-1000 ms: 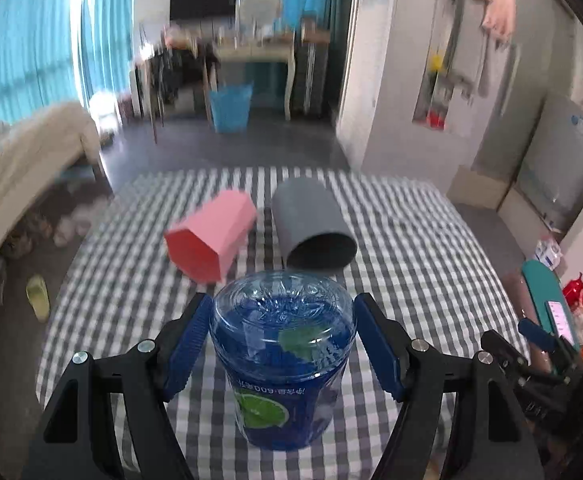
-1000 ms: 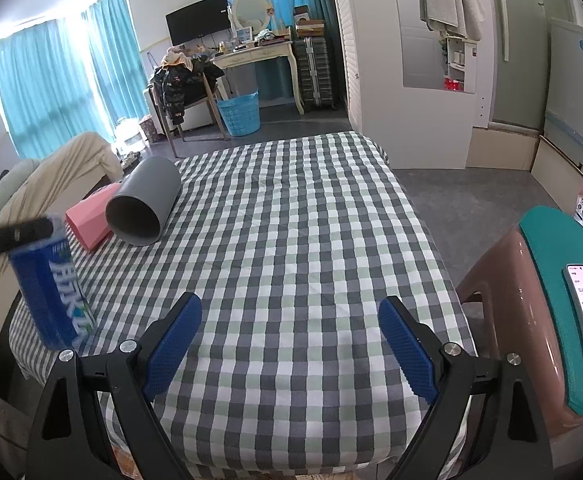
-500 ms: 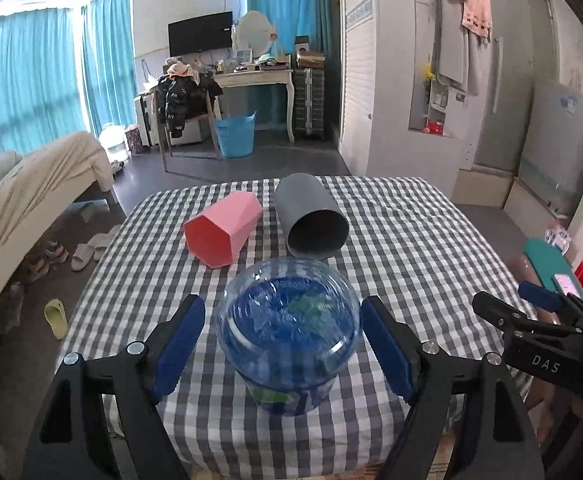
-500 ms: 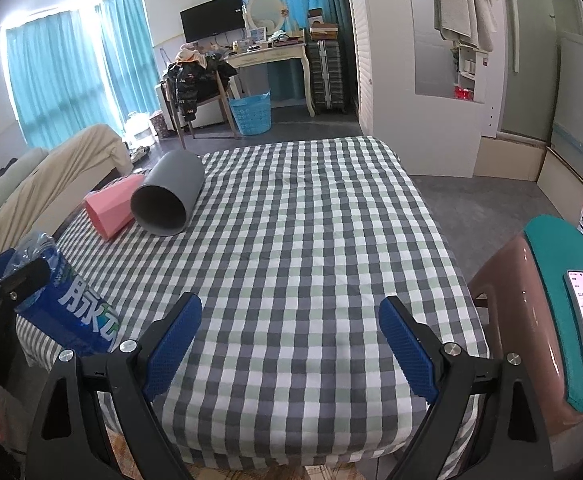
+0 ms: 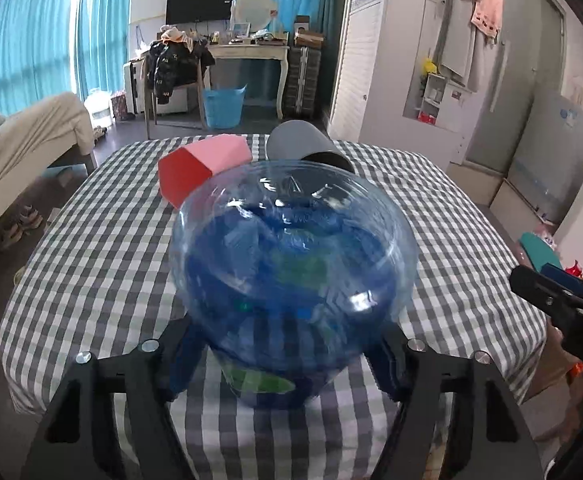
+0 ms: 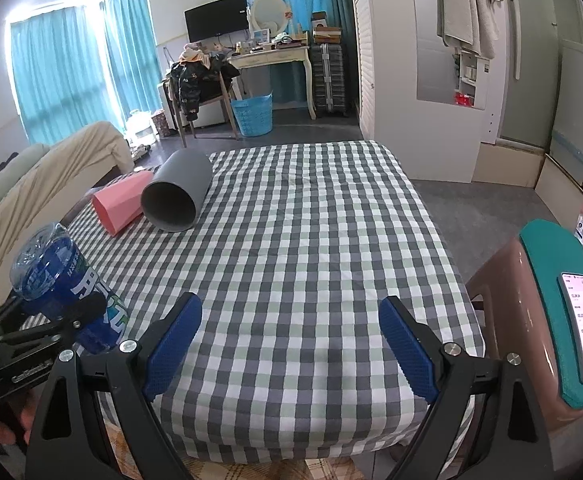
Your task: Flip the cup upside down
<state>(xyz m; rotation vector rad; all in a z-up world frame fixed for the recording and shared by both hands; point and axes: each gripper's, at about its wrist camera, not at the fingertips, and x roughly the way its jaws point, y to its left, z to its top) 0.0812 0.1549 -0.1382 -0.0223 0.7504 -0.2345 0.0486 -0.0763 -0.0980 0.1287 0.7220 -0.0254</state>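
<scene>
The clear blue plastic cup [image 5: 295, 256] is glossy, catching bright highlights, with a printed wrap [image 6: 91, 292] around its side. The desk wears a woven grey, white and pale green checked cloth [image 6: 311, 248], matt and faintly creased. The pink faceted cup [image 6: 121, 206] and grey round cup [image 6: 177, 196] look matt, smooth plastic. The black tongs [image 6: 289, 344] carry ribbed blue pads [image 6: 407, 344] and shiny metal screws [image 6: 450, 348].

— What's the left tool [image 5: 287, 354] gripping?
— A blue cup [image 5: 293, 280], its clear base tipped toward the camera.
— Beyond it?
— A pink cup [image 5: 201, 164] at eleven o'clock, a grey cup [image 5: 305, 146] at twelve, both lying on the checkered surface [image 5: 103, 248].
</scene>
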